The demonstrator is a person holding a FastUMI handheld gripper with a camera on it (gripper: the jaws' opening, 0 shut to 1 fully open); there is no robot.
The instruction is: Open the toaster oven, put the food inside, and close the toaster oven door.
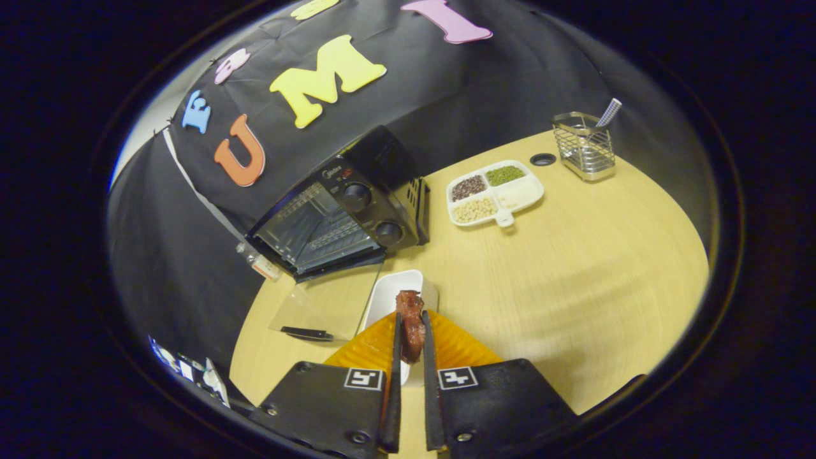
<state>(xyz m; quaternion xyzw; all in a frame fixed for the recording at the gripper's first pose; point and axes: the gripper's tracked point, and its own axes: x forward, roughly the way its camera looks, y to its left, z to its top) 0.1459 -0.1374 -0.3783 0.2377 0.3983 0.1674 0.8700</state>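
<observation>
Wooden table, one oven, tool gripping meat

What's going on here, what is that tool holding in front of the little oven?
A person's hand-held tool is shut on a piece of dark reddish food, lifted above a white dish on the wooden table. Beyond the fingers, the toaster oven stands with its glass door already folded down flat, so the food has yet to go inside. A divided tray of beans sits off beside the oven.
</observation>
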